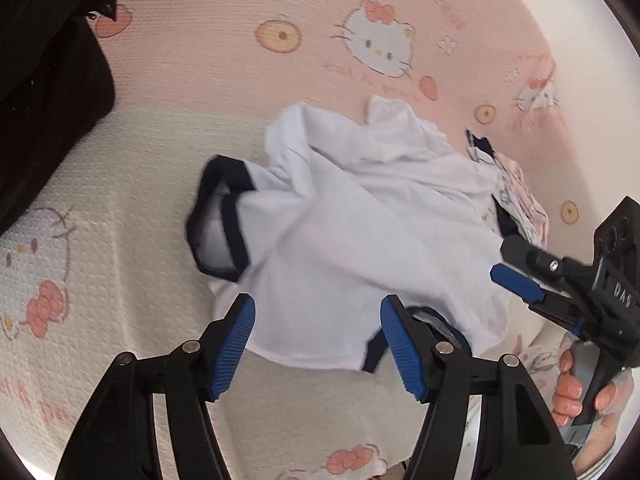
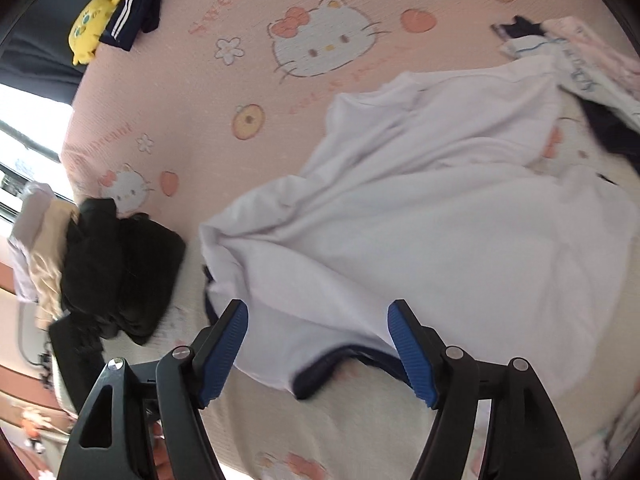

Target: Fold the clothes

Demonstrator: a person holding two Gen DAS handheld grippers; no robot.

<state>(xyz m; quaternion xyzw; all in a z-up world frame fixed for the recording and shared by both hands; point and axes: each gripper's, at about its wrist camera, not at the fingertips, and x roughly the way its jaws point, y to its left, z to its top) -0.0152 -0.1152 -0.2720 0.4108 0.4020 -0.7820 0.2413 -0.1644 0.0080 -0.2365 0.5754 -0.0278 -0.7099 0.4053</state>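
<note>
A crumpled white shirt [image 1: 360, 232] lies unfolded on the bed [image 1: 160, 160], both the left tool [image 1: 318, 344] and right tool [image 2: 318, 350] spread apart, gripping nothing, ready to take hold of its hem.

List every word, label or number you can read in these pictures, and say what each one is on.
"DAS": white letters on the black body of the right gripper, in the left wrist view.
"Sweet D...": pink script on the bedspread, cut off by the frame edge.
Small pink script under the cat faces: too blurred to read.
Print on the pale garment: unreadable.

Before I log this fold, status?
Left gripper open, right gripper open, nothing held. White shirt crumpled on bedspread. Black clothes lie beside it.
</note>
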